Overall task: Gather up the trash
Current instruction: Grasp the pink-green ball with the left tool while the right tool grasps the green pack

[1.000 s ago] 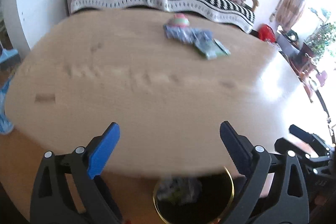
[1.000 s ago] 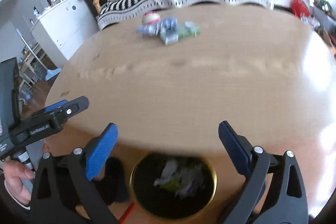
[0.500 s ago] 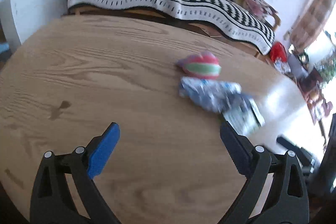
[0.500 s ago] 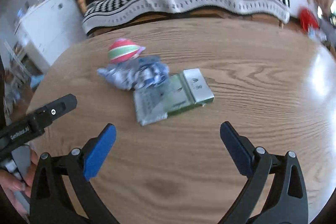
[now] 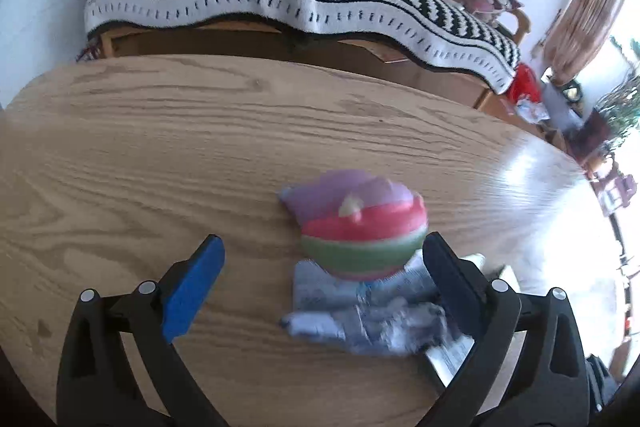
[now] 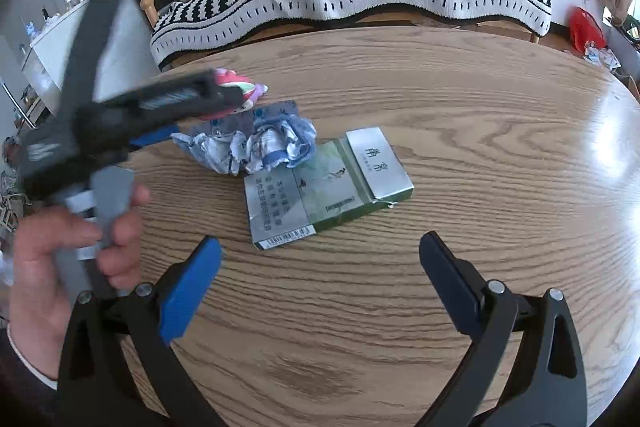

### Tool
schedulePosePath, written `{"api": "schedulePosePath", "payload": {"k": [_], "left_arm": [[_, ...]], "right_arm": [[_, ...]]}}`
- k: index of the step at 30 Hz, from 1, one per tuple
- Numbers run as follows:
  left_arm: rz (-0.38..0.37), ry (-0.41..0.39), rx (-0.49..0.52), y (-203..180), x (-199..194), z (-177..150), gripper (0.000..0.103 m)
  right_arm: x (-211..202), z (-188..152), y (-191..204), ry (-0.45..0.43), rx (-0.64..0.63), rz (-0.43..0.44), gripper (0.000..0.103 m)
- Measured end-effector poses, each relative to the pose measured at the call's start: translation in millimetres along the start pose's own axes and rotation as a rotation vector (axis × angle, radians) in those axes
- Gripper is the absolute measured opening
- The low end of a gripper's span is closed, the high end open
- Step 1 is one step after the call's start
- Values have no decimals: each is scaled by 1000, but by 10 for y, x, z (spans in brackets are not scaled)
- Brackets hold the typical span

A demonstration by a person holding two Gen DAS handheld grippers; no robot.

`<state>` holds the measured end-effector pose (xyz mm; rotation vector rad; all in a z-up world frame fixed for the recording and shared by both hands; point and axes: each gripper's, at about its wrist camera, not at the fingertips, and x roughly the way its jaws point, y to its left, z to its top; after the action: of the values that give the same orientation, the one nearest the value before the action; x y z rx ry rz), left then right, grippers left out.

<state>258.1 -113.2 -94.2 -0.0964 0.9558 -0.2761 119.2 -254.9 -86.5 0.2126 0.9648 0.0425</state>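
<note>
Left gripper (image 5: 320, 259): jaws wide apart, empty, low over a wooden table (image 5: 160, 163). Just ahead, nearer the right finger, a striped pink-and-green wrapper ball (image 5: 362, 239); touching it on the near side, crumpled blue-white paper (image 5: 368, 319).

Right gripper (image 6: 320, 267): jaws equally wide, nothing held. Just ahead, centred between the fingers, a flattened green carton (image 6: 324, 187); beyond it to the left, the same crumpled paper, then the left tool in a hand (image 6: 72, 251).

Progress: 3 pieces of trash on the table, none grasped yet; all 3 left to collect.

Versus 1.0 s ago: bin with trash below the table edge gone from view, both grippers forward over the table, trash far closer.
</note>
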Motion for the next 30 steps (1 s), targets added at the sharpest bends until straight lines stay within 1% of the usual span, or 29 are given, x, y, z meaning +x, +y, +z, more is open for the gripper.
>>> {"api": "schedulePosePath", "payload": {"k": [1, 3, 4, 5, 6, 7, 9, 10, 13, 15, 17, 20, 21, 23, 25, 27, 28, 29, 30], "left_arm": [[1, -15, -6, -9, 0, 23, 96], [-23, -18, -6, -22, 14, 63, 95], [-30, -19, 3, -34, 22, 74, 85], [-54, -26, 8, -37, 15, 73, 78], [-90, -25, 12, -47, 5, 71, 62], [-105, -17, 18, -69, -10, 69, 59], [-57, -30, 53, -121, -67, 30, 54], [-48, -35, 66, -131, -78, 23, 52], [-23, -42, 67, -53, -138, -4, 48], [-16, -39, 48, 54, -210, -6, 48], [-1, -50, 27, 195, -356, 3, 48], [37, -75, 30, 322, -587, -8, 48], [51, -80, 37, 352, -677, -25, 48], [72, -84, 50, 372, -838, -64, 48], [84, -83, 75, 346, -968, -115, 48], [103, -90, 113, 297, -1107, -186, 48], [110, -94, 137, 259, -1188, -229, 48], [115, -96, 155, 222, -1263, -274, 48], [115, -98, 164, 197, -1316, -298, 48]], "right_arm": [[-2, -8, 16, 2, -8, -3, 96], [17, -23, 40, 8, -23, -17, 96], [32, -26, 43, 14, -18, -24, 96], [44, -31, 34, 19, -6, -24, 96], [64, -26, 35, 24, 5, -21, 96], [90, -22, 22, 35, 27, -15, 96], [118, -17, 16, 48, 57, -11, 96], [132, -7, 12, 53, 74, -2, 96], [155, 38, -9, 55, 132, 4, 96], [181, 84, 1, 58, 160, -18, 96], [221, 126, 49, 61, 159, -46, 96], [315, 155, 190, 52, 88, -121, 96], [359, 160, 245, 47, 48, -161, 96], [399, 150, 235, 51, 14, -214, 96], [383, 154, 118, 57, 16, -243, 96], [274, 185, -170, 54, 73, -318, 96], [218, 202, -350, 63, 113, -369, 95], [177, 214, -475, 65, 149, -375, 95], [119, 216, -646, 62, 204, -351, 95]]}}
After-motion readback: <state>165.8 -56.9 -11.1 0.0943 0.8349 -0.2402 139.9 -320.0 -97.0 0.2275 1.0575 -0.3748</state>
